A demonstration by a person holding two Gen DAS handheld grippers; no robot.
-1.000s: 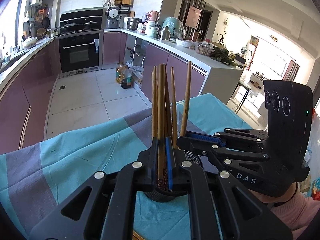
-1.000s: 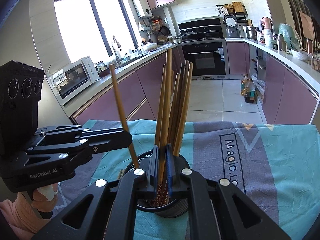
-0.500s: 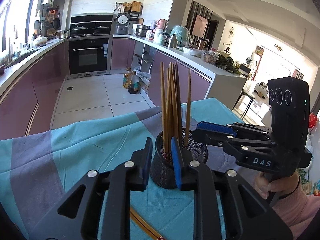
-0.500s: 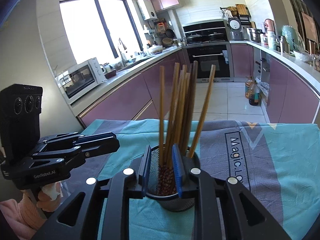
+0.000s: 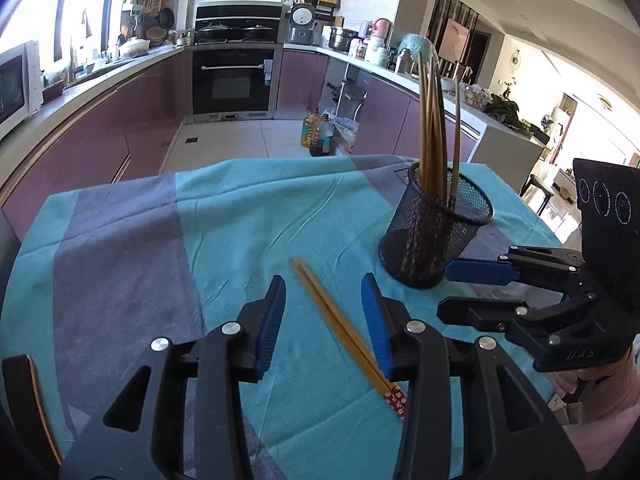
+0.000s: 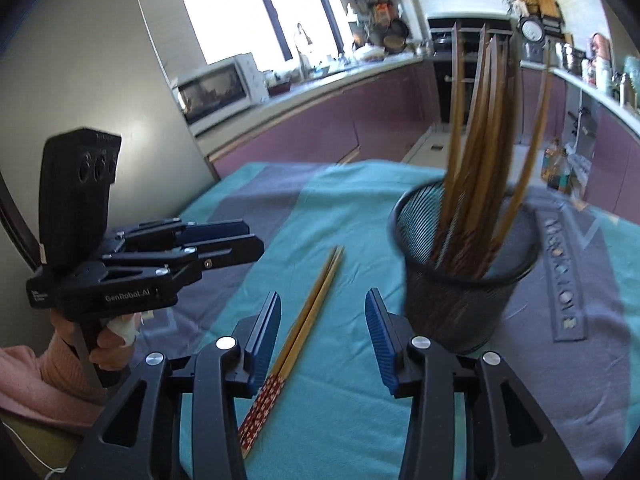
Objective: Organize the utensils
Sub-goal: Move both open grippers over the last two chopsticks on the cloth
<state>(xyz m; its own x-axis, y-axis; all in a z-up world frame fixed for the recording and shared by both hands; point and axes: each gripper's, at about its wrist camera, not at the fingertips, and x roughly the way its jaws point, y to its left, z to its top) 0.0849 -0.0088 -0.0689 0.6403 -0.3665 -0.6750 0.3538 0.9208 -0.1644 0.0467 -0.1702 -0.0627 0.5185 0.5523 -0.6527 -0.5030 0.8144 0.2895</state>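
A desk (image 5: pixel 120 248) covered with a teal and grey-purple striped cloth (image 5: pixel 248 216) is seen from both wrist cameras. On the cloth, a black wire-mesh cylindrical holder (image 5: pixel 436 232) is stood upright, and a bundle of long brown wooden chopsticks (image 5: pixel 432 128) is kept in it, patterned ends down and tips fanned slightly apart above the rim. A loose pair of light wooden chopsticks with red patterned ends (image 5: pixel 340 320) is laid flat on the cloth just beside the holder, the two sticks touching along their length. In the left wrist view, the left gripper (image 5: pixel 323 312) is held above this pair; its blue-padded jaws are parted and opening, and the pair is seen on the cloth between them, untouched by the pads. In the right wrist view, the right gripper (image 6: pixel 323 324) is likewise held over the same pair, its jaws also apart and opening, with nothing pressed between the pads. The holder is found just to the right of the right gripper. Each gripper is also caught in the other's camera, held by a hand in a pink sleeve (image 6: pixel 44 380). Purple kitchen cabinets (image 5: pixel 100 136) are seen behind the desk.
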